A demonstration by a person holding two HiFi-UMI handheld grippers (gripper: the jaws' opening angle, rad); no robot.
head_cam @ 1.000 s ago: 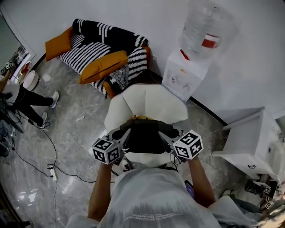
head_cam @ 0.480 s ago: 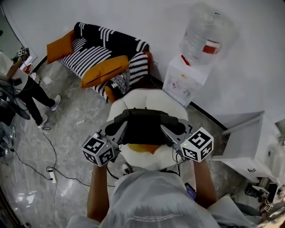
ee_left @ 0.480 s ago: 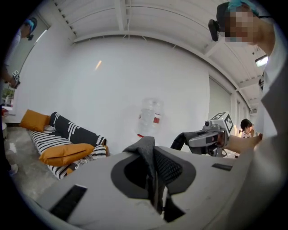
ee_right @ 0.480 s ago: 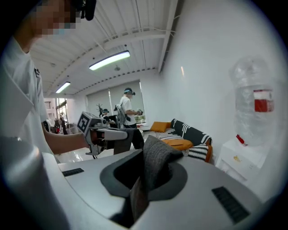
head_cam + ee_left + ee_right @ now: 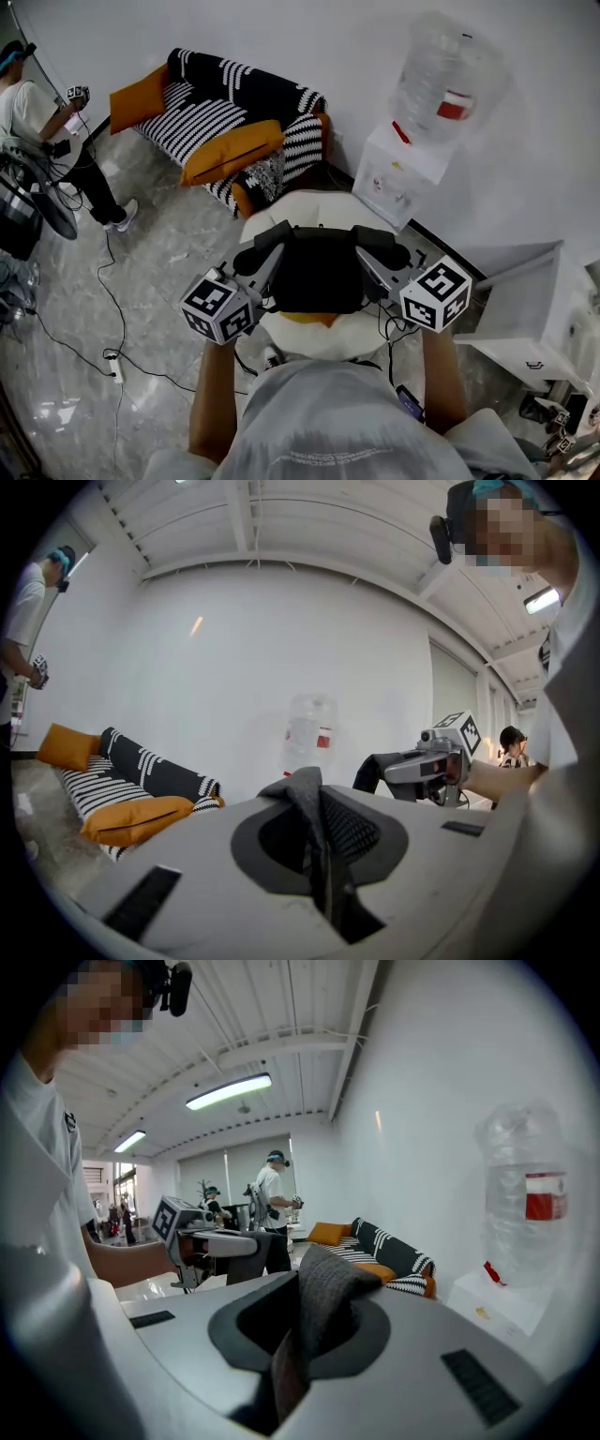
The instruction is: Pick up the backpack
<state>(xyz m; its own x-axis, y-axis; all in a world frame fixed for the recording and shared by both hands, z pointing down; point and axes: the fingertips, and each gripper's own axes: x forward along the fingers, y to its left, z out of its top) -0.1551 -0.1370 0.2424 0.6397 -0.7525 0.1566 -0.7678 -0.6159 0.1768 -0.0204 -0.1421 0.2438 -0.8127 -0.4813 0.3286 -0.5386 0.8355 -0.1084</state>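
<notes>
The black backpack (image 5: 319, 272) hangs in the air over a white round chair (image 5: 305, 204), held by its two shoulder straps. My left gripper (image 5: 266, 251) is shut on the left strap (image 5: 317, 822), which runs as a dark fabric fold between its jaws (image 5: 319, 860). My right gripper (image 5: 371, 253) is shut on the right strap (image 5: 319, 1302), pinched the same way (image 5: 292, 1344). Each gripper view shows the other gripper across the bag: the right gripper (image 5: 403, 771) and the left gripper (image 5: 225, 1241), both with strap in them. The bag's lower part is hidden behind my arms.
A striped sofa (image 5: 234, 103) with orange cushions stands at the back left. A water dispenser (image 5: 401, 180) with a large bottle (image 5: 448, 80) is at the wall. A white cabinet (image 5: 530, 309) is at right. Cables (image 5: 112, 354) cross the floor. A person (image 5: 42, 112) stands far left.
Both grippers have risen together with the backpack, which now hangs higher above the white chair. The person at far left has come further into view.
</notes>
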